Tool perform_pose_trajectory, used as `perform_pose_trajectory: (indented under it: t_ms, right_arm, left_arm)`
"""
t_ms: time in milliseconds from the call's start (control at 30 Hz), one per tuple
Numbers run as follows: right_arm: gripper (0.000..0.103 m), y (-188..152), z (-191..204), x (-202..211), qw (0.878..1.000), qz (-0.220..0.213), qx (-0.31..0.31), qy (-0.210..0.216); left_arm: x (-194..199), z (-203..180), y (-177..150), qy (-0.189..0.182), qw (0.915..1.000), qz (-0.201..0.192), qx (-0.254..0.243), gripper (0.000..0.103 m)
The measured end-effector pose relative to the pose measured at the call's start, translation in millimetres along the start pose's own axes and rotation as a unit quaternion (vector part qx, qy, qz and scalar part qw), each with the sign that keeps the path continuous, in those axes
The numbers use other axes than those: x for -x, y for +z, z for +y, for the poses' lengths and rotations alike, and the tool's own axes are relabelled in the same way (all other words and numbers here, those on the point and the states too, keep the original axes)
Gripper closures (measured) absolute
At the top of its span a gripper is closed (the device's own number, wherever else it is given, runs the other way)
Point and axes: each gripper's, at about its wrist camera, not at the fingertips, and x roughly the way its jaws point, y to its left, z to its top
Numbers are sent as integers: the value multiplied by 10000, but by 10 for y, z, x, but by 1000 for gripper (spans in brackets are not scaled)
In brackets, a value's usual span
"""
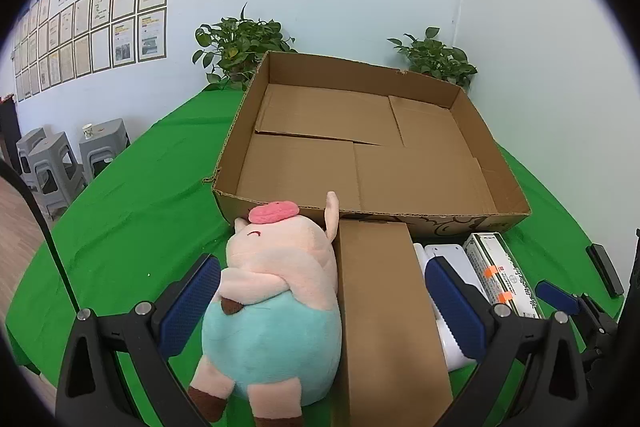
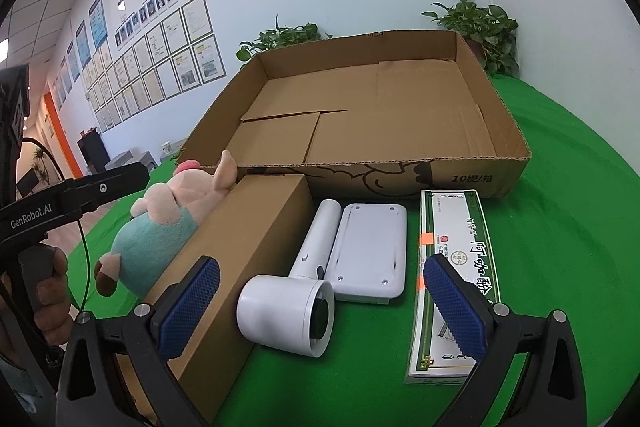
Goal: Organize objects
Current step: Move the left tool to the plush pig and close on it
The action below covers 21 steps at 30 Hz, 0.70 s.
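A large open cardboard tray (image 1: 516, 199) (image 2: 516, 163) stands empty at the back of the green table. In front of it lie a pink and teal plush pig (image 1: 276, 307) (image 2: 160, 227), a long brown box (image 1: 384, 315) (image 2: 248, 243), a white hair dryer (image 2: 296, 303), a flat white device (image 2: 368, 251) and a green and white carton (image 2: 456, 267) (image 1: 504, 275). My left gripper (image 1: 320, 307) is open, its fingers either side of the pig and brown box. My right gripper (image 2: 320, 307) is open above the hair dryer, holding nothing.
Two potted plants (image 1: 240, 47) (image 1: 436, 55) stand behind the tray against the wall. Grey stools (image 1: 60, 163) stand off the table's left edge. The green cloth (image 2: 568, 187) covers the table right of the carton. A black object (image 1: 606, 269) lies at the far right.
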Motion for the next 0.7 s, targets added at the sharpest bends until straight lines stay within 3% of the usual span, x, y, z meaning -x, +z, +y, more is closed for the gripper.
perform_pose_trajectory:
  t_ms: [433, 700]
  right_arm:
    - [0, -3, 18, 7, 10000, 14, 33, -5]
    - [0, 5, 59, -8, 9990, 138, 312, -284]
  left_arm:
    - [8, 65, 2, -201, 9997, 116, -13, 1]
    - [12, 34, -4, -293, 9996, 24, -2, 1]
